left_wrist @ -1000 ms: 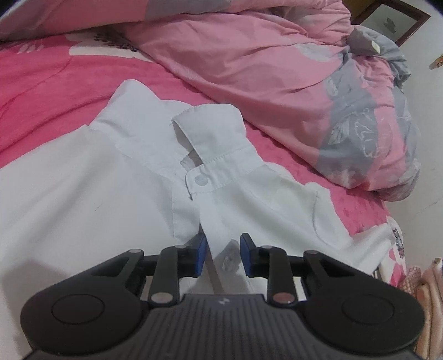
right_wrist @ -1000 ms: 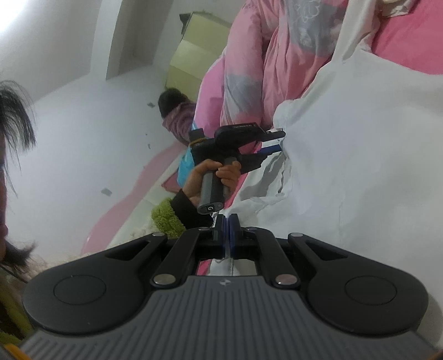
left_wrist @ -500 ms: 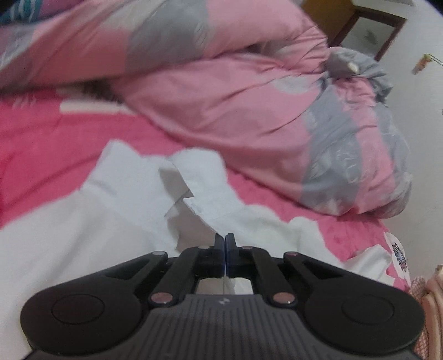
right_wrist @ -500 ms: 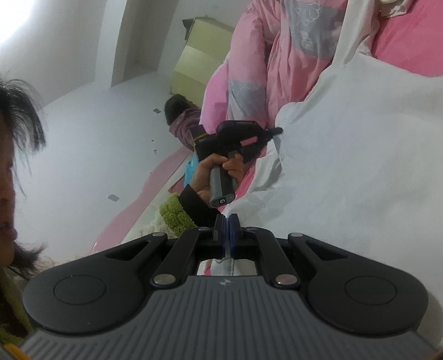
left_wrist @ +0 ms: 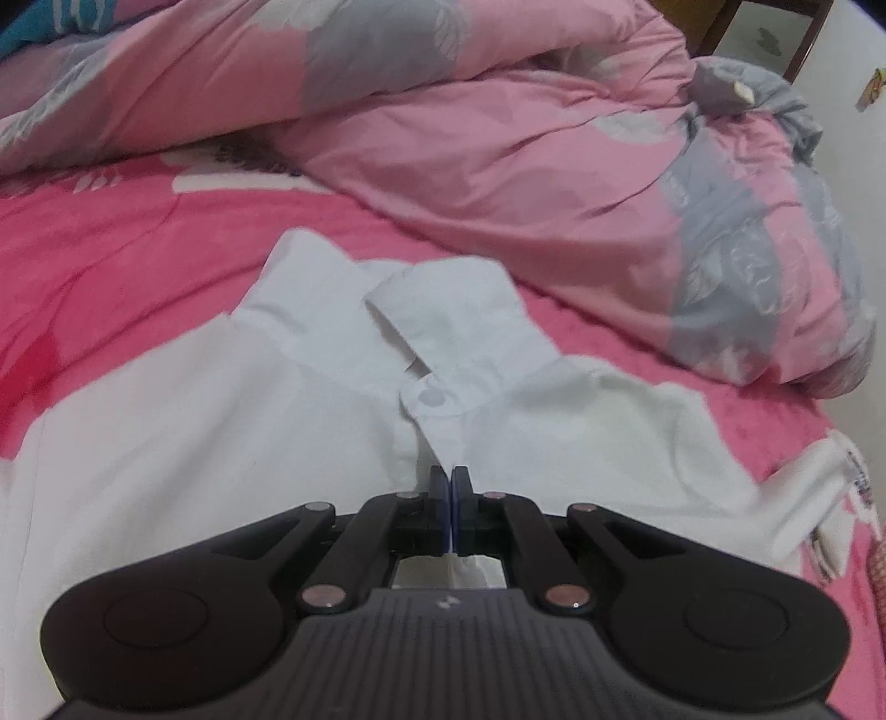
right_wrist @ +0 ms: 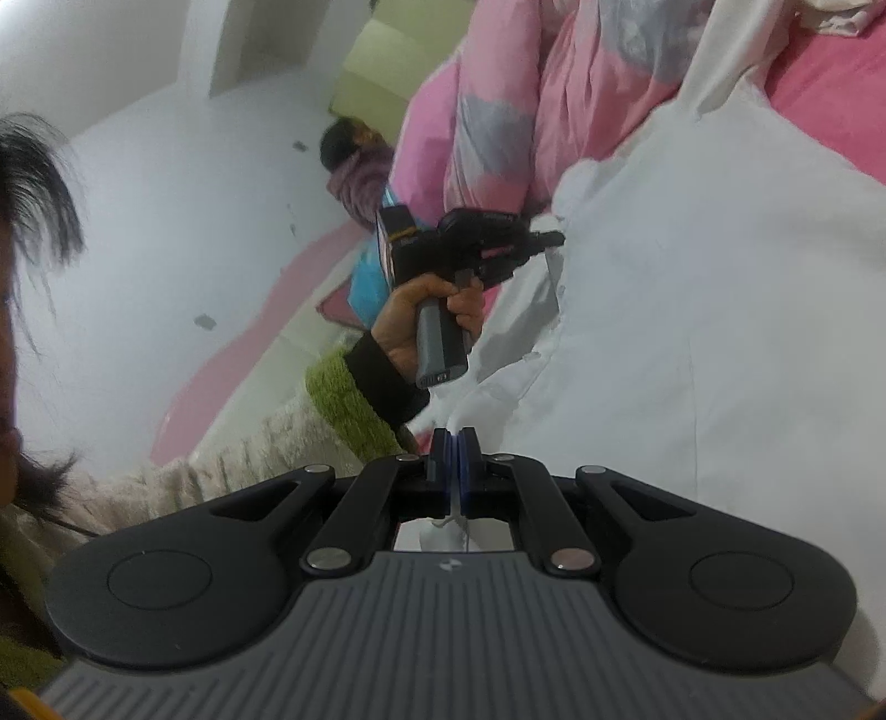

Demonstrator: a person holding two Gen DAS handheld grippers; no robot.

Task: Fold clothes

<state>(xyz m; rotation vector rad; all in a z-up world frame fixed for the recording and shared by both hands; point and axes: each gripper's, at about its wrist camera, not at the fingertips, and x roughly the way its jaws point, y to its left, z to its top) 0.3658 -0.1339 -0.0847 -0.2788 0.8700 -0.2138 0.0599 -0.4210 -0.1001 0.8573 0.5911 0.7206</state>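
Observation:
A white button-up shirt (left_wrist: 183, 443) lies spread on the pink bed sheet (left_wrist: 111, 243), its collar (left_wrist: 443, 310) and top button facing me. My left gripper (left_wrist: 449, 477) is shut on the shirt's front edge just below the collar. In the right wrist view the shirt (right_wrist: 720, 343) fills the right side. There my right gripper (right_wrist: 454, 443) is shut on a fold of the shirt's edge, and the left gripper (right_wrist: 548, 239), held by a hand (right_wrist: 421, 315), pinches the edge further along.
A bunched pink and grey duvet (left_wrist: 554, 144) lies behind the shirt along the bed's far side. A framed picture (left_wrist: 769, 39) leans on the wall. In the right wrist view are the person's hair (right_wrist: 39, 183), a green cuff (right_wrist: 343, 404) and a yellow-green box (right_wrist: 387, 72).
The left jaws were open around the shirt's front edge and have shut on it. The right gripper has stayed shut on the cloth.

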